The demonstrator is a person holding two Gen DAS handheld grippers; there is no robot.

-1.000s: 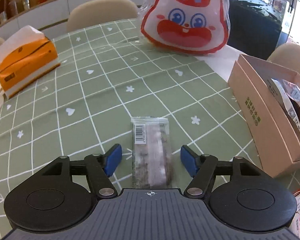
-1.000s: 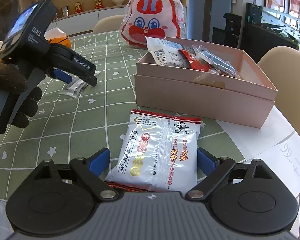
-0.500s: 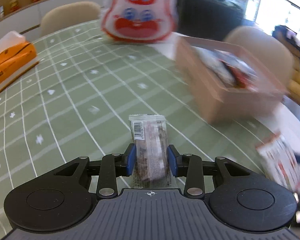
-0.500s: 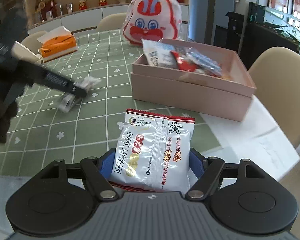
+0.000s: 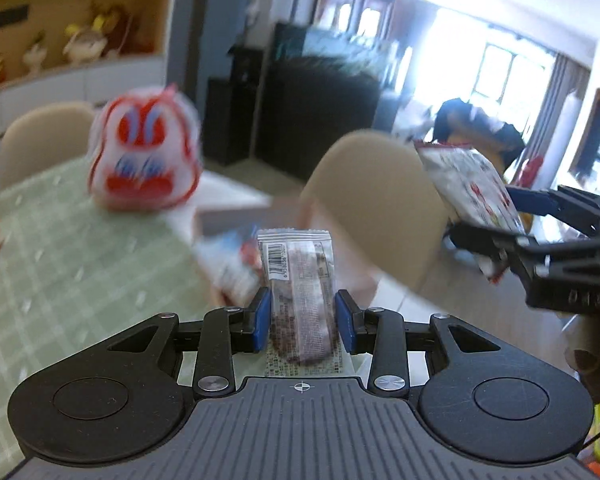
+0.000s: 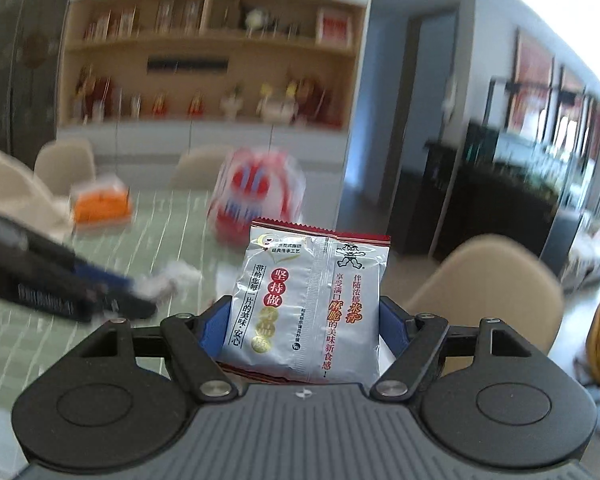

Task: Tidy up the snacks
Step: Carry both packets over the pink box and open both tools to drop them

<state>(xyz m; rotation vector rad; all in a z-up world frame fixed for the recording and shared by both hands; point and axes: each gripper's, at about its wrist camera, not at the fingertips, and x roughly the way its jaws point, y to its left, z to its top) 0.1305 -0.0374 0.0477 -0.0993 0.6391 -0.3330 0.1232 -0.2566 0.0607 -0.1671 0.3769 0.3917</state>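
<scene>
You hold a narrow clear-wrapped bar with a barcode and dark filling upright, clear of the worktop, pinched at its lower half. Your other snack, a silver packet with red edges and printed text, stands upright too, clamped by its sides.

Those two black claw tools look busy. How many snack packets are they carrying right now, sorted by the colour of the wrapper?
Clear wrapper, dark bar inside: 1, the snack bar, pinched in the left gripper.
Silver wrapper with red edge: 1, the rice cracker packet, pinched in the right gripper.
Total carried: 2.
Other packets behind are too blurred to count.
</scene>
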